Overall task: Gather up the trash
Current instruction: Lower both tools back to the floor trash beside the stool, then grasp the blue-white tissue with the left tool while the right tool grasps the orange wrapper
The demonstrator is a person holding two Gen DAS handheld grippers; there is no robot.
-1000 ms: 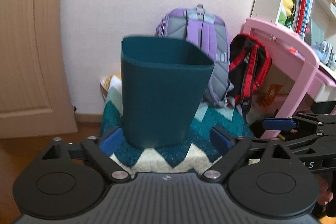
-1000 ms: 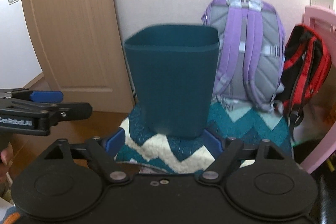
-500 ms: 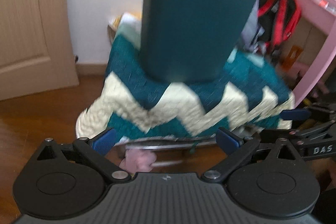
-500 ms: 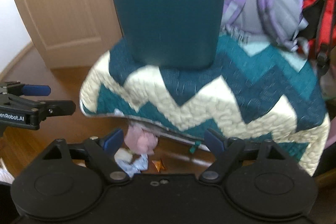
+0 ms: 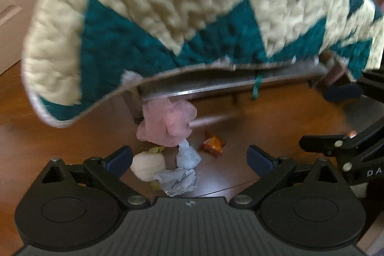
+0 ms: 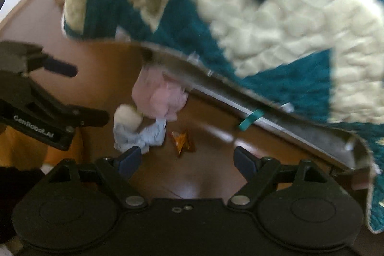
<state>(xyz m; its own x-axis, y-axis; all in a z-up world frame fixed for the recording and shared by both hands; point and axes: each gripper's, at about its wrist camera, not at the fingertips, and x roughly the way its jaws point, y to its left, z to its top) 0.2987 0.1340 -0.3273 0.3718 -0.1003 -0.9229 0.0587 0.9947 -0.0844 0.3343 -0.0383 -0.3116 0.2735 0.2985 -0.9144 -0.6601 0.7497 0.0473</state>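
Trash lies on the wooden floor under the quilt's edge: a crumpled pink paper [image 5: 168, 122] [image 6: 160, 97], a crumpled pale blue paper [image 5: 183, 172] [image 6: 141, 136], a cream wad [image 5: 148, 163] [image 6: 127, 115] and a small orange wrapper [image 5: 213, 142] [image 6: 183, 139]. My left gripper [image 5: 189, 157] is open and empty, just above the pile. My right gripper [image 6: 186, 158] is open and empty, a little right of the pile near the orange wrapper. The teal bin is out of view.
A teal and cream zigzag quilt [image 5: 192, 16] [image 6: 264, 28] drapes over a low metal-edged frame [image 5: 216, 85] above the trash. The wooden floor [image 5: 60, 148] spreads to the left. The other gripper shows at each view's side edge.
Both grippers have tilted down and moved in low toward the floor. The teal bin has left the view and the trash pile now sits between the fingers.
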